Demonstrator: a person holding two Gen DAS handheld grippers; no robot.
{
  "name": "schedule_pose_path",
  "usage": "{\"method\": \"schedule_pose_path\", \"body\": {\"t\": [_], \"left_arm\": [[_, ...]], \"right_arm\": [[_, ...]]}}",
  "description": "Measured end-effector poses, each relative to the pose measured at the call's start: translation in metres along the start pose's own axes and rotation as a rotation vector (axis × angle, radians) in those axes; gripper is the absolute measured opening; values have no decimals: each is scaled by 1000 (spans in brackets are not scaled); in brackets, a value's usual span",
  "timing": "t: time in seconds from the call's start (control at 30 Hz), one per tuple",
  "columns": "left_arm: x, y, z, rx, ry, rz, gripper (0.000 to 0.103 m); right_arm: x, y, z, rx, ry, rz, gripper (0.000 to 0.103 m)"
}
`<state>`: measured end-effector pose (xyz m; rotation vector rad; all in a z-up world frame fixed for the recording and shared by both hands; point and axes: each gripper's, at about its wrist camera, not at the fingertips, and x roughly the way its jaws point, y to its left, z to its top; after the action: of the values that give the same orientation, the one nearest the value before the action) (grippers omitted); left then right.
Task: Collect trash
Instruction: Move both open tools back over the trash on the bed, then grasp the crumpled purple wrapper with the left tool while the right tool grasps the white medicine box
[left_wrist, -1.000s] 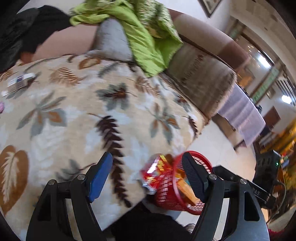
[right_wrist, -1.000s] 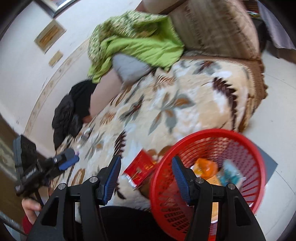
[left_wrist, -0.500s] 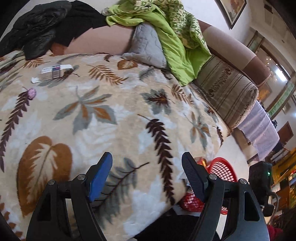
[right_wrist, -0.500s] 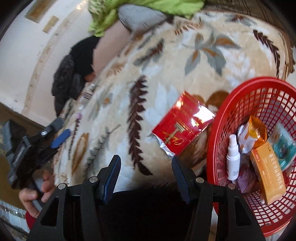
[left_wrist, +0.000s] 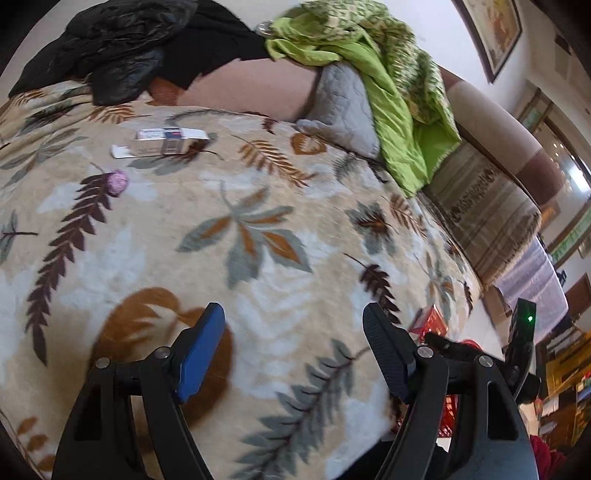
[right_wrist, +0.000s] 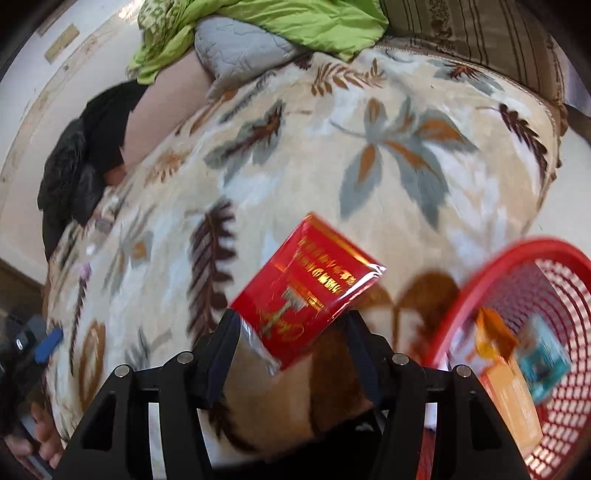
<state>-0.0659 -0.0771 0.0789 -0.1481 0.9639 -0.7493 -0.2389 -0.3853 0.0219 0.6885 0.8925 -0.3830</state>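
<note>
My right gripper (right_wrist: 291, 354), jaws apart and empty, hangs right over the red packet (right_wrist: 306, 291) lying on the bed blanket (right_wrist: 369, 166); its long axis runs diagonally. My left gripper (left_wrist: 295, 350), also apart, is farther off.

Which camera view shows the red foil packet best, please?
The right wrist view: the red foil packet lies large and whole on the blanket, just ahead of the right claw. The left wrist view shows only a small red sliver at the blanket's edge.

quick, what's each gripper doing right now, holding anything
Left gripper: open, empty, over the leaf-print blanket.
Right gripper: open, around the red packet, not gripping it.
</note>
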Motion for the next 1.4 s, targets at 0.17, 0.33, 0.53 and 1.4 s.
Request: {"method": "schedule_pose_path", "body": {"t": [0.17,0.33,0.53,1.4], "left_arm": [[1,37,21,-40,-22,63,76],[14,85,57,-88,-43,177,76],[51,139,100,-166,-22,323,76],[52,176,84,-164,-121,305,24]], "right_arm": [[-8,15,29,-63,-118,-34,62],[-21,12,53,-65,-186,-24,63],[-16,7,61,-38,-146,31,63],[124,291,145,-495,45,432,63]]}}
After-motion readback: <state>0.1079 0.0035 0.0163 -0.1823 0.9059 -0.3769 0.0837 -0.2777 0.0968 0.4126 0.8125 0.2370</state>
